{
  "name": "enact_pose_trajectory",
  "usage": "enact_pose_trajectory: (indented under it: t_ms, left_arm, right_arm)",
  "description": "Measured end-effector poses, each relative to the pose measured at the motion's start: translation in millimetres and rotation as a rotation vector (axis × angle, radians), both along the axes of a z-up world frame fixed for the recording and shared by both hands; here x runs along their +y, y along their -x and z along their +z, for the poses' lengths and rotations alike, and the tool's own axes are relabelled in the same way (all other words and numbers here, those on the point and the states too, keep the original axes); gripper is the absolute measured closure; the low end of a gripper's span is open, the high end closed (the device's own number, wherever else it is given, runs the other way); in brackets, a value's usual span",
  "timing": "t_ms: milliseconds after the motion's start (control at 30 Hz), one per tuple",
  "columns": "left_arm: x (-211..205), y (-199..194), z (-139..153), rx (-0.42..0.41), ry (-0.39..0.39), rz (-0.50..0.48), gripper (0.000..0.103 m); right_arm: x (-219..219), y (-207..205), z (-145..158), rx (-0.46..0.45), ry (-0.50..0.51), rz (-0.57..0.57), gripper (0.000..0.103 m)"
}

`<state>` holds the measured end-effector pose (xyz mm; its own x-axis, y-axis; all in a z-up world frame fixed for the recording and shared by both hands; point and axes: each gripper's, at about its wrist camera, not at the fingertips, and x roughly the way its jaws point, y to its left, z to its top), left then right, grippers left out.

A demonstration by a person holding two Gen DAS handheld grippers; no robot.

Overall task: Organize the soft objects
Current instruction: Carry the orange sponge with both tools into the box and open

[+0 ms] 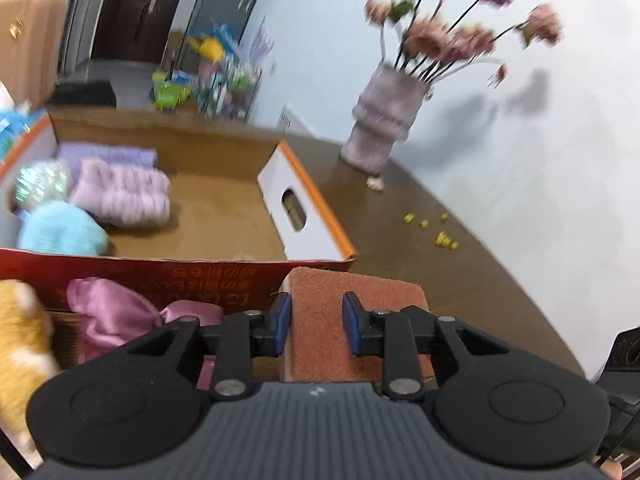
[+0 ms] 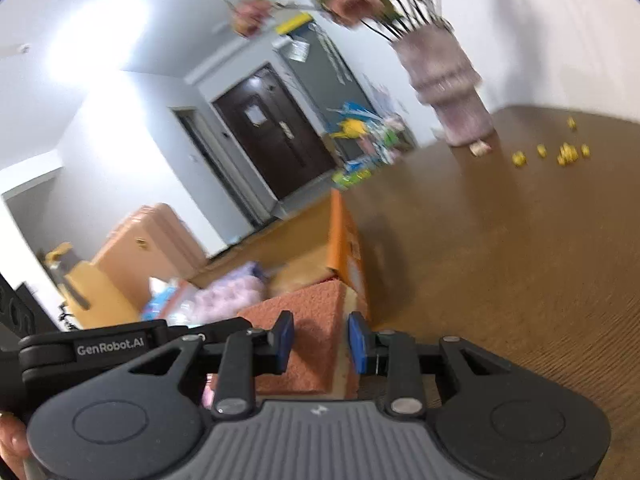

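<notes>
A terracotta sponge block lies on the table just outside the cardboard box. My left gripper hovers over it, jaws open on either side of its left part. My right gripper is open around the same block at its right edge. In the box lie a lilac ribbed plush, a light blue plush, a purple cloth and a shiny ball. A pink satin pouch and an orange plush lie outside it.
A vase of pink flowers stands at the back of the brown table by the white wall. Small yellow bits lie scattered near it. The box's white and orange flap stands beside the block.
</notes>
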<state>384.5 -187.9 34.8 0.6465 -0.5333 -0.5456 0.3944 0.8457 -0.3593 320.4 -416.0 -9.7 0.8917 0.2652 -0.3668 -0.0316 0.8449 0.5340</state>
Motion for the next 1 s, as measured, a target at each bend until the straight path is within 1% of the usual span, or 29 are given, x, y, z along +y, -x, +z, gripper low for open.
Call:
enact_pose_trajectory:
  t_ms: [67, 167, 300, 467, 600, 733, 833, 933, 1000]
  left_arm:
    - [10, 21, 8, -0.021, 0.010, 0.016, 0.075]
    - [28, 54, 13, -0.035, 0.015, 0.041, 0.075]
    - [51, 86, 15, -0.029, 0.015, 0.069, 0.075]
    - [71, 109, 20, -0.051, 0.044, 0.089, 0.075]
    - [78, 116, 25, -0.071, 0.062, 0.083, 0.076]
    - [80, 110, 26, -0.073, 0.072, 0.071, 0.075]
    - [74, 87, 36, -0.093, 0.066, 0.055, 0.075]
    - [65, 43, 56, -0.129, 0.064, 0.039, 0.075]
    - [59, 1, 65, -0.111, 0.071, 0.036, 0.075]
  right_arm:
    - [7, 17, 10, -0.021, 0.001, 0.016, 0.074]
    - [25, 44, 17, -0.038, 0.014, 0.038, 0.074]
    - [46, 70, 21, -0.035, 0.030, 0.080, 0.074]
    - [66, 91, 32, -0.054, 0.064, 0.102, 0.074]
    - [75, 101, 40, -0.074, 0.083, 0.100, 0.074]
    - [78, 99, 44, -0.073, 0.095, 0.091, 0.074]
    - [77, 84, 51, -0.077, 0.112, 0.087, 0.074]
    - [71, 46, 72, -0.110, 0.160, 0.085, 0.074]
    - [63, 8, 86, -0.106, 0.166, 0.092, 0.074]
